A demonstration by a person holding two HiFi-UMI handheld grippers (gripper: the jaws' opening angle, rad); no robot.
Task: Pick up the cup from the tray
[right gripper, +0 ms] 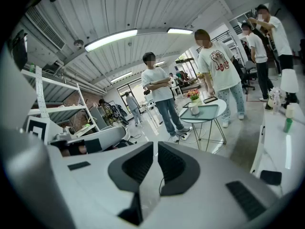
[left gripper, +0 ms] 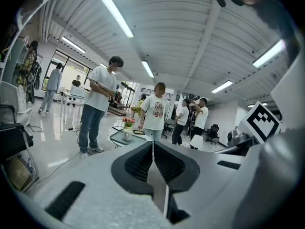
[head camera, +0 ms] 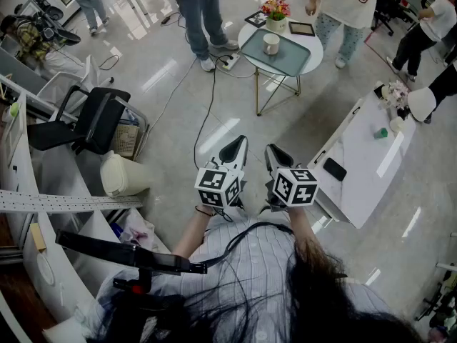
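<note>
Two views, not left gripper view, show phone [head camera: 334, 168]; cup [head camera: 271, 43] on tray [head camera: 287, 60].

Glossy pale floor [head camera: 164, 77], black cable [head camera: 206, 116] trailing across it. Black chair [head camera: 93, 123] at left, long white table [head camera: 364, 174] at right. Ribbed ceiling [left gripper: 171, 37], strip lights [left gripper: 116, 14] on. White shelving [right gripper: 55, 109].

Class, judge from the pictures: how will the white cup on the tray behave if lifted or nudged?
The cup looks rigid and glazed: probably slippery, breakable. Squat and upright, it would likely slide on the smooth tray rather than tip.
</note>
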